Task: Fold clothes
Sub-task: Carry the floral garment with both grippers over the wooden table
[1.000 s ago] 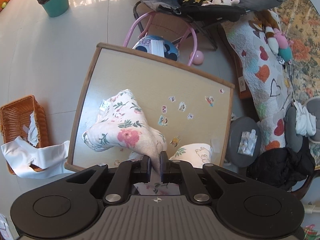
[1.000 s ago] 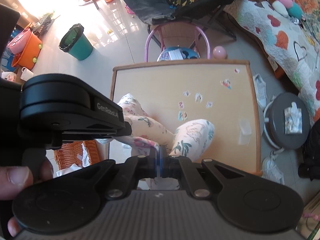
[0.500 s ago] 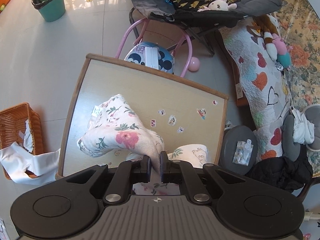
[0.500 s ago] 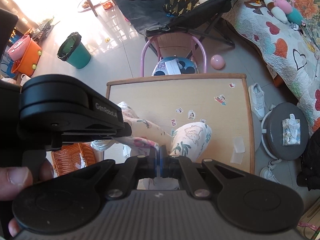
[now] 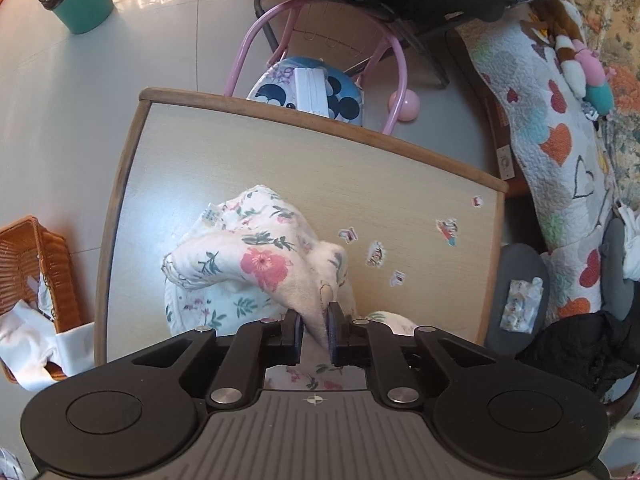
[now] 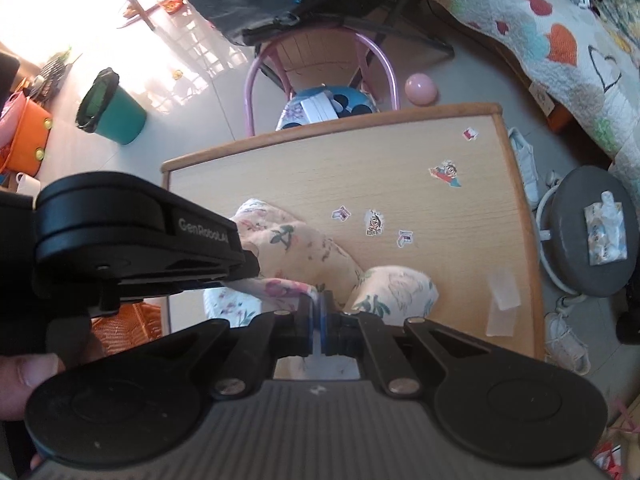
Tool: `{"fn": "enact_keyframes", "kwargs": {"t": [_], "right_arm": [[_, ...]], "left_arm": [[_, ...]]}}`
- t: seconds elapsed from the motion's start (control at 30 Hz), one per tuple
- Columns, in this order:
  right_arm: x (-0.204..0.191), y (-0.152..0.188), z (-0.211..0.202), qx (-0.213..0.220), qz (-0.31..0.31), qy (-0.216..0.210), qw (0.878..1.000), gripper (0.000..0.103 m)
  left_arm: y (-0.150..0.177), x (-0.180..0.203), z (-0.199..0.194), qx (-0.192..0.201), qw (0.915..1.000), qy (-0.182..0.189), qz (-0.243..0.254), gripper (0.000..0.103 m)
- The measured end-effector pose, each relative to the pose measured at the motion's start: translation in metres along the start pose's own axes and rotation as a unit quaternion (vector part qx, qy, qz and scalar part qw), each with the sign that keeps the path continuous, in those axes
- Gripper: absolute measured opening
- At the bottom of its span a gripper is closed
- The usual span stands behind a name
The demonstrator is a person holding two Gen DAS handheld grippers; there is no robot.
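A white floral garment lies bunched on the near left part of the wooden table, with one corner drawn up into my left gripper. Its jaws are opening: a gap shows beside the cloth tip, which still lies between the pads. In the right wrist view the same garment rises in two humps, and my right gripper is shut on a fold of it. The left gripper fills the left of that view, just beside the right one, and a person's hand holds it.
Stickers dot the table's right half. A wicker basket with white cloth stands left of the table. A pink chair is behind it, and a green bin stands far left. A grey stool and shoes are on the right.
Both grippers have come down closer to the table with the garment, which now piles lower. The left jaws have parted a little around the cloth.
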State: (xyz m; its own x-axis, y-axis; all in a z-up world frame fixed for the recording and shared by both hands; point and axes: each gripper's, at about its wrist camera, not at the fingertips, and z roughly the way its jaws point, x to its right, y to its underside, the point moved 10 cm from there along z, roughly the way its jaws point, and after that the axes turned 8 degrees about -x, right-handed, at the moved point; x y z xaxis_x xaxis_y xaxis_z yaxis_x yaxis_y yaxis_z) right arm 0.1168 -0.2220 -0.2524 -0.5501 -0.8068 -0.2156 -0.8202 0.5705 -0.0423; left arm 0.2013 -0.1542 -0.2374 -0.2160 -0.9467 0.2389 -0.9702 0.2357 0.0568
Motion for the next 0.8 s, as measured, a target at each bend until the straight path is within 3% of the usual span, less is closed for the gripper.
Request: {"fn": "enact_keyframes", "kwargs": {"t": [0.27, 0.5, 0.8], "right_arm": [[0.012, -0.018, 0.046, -0.001, 0.011, 0.013, 1.0, 0.003], [0.026, -0.023, 0.083, -0.014, 0.022, 0.025, 0.999, 0.003], [0.033, -0.023, 0.115, -0.024, 0.023, 0.042, 0.999, 0.003]], "left_arm": [[-0.033, -0.006, 0.05, 0.0, 0.9996, -0.018, 0.021, 0.02], [-0.045, -0.009, 0.086, -0.011, 0.9996, -0.013, 0.024, 0.021], [-0.047, -0.02, 0.108, -0.014, 0.9993, -0.021, 0.026, 0.049]]}}
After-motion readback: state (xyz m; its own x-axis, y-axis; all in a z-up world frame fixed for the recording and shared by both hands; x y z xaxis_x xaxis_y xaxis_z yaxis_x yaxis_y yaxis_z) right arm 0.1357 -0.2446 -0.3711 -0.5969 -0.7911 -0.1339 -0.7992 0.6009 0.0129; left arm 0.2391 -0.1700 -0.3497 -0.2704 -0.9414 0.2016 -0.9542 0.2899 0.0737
